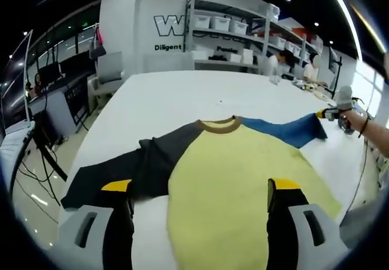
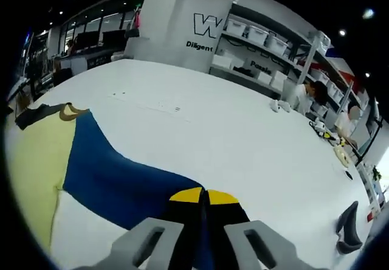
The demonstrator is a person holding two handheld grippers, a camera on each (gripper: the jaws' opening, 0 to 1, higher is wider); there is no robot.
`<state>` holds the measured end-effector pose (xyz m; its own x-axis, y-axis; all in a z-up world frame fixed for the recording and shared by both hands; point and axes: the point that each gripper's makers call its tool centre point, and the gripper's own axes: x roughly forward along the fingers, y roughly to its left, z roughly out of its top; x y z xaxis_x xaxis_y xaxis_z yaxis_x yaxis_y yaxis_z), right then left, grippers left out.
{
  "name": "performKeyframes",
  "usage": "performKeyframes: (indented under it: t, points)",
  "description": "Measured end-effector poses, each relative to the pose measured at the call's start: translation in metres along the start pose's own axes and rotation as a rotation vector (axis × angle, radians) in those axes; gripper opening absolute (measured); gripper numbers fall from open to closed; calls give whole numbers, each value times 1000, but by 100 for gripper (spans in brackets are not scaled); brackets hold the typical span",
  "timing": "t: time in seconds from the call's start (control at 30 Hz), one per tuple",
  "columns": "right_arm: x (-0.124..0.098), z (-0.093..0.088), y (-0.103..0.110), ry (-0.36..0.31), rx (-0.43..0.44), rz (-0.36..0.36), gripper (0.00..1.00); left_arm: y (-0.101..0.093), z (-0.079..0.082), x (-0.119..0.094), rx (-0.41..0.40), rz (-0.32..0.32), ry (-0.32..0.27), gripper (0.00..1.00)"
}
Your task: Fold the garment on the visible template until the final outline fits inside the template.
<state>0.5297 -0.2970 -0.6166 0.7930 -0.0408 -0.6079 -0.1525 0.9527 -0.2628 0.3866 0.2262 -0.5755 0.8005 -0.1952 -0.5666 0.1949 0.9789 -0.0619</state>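
Note:
A yellow shirt (image 1: 237,173) with a brown collar (image 1: 220,124) lies flat on the white table (image 1: 182,93). Its dark grey sleeve (image 1: 130,166) stretches left and its blue sleeve (image 1: 292,130) stretches right. My left gripper (image 1: 200,191) hovers open over the shirt's lower body, yellow-tipped fingers (image 1: 115,186) apart. In the right gripper view the blue sleeve (image 2: 121,179) runs to my right gripper (image 2: 202,196), whose jaws are shut on the sleeve's end. The right gripper (image 1: 331,113) also appears in the left gripper view, held by a hand at the cuff.
Shelving (image 1: 243,33) with white bins stands behind the table, people beside it. Small items (image 2: 322,130) lie along the table's far right side, and a dark object (image 2: 347,224) sits near its edge. Chairs and cables (image 1: 36,154) occupy the floor on the left.

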Motion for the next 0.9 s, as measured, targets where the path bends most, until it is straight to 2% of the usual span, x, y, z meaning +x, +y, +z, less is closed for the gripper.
performKeyframes:
  t: [0.13,0.23,0.3,0.4,0.5,0.63,0.73,0.83,0.9]
  points:
    - [18,-20,-1,77,-21,11,0,3,-2,-2,0,0,9,93]
    - [26,-31,-2,89,-17,24,0,6,-3,-3,2,5,15,93]
    - [28,-37,-5,103,15,31,0,6,-3,-4,0,4,16,93]
    - [19,-38,-16,70,102,17,8,5,-3,-5,-10,-1,14,92]
    - [6,-35,-21,31,111,24,8,2,0,-6,-14,-3,9,91]
    - [-19,-34,-13,-30,91,86,18,-6,3,-7,-16,-18,7,92]
    - [-31,-40,2,-36,29,149,22,-11,6,-9,-22,-32,-4,92]
    - [-38,-46,12,-45,-29,178,28,-12,7,-10,-27,-35,-10,92]
    - [-37,-54,13,-31,-73,172,34,-10,6,-11,-25,-20,-12,90]
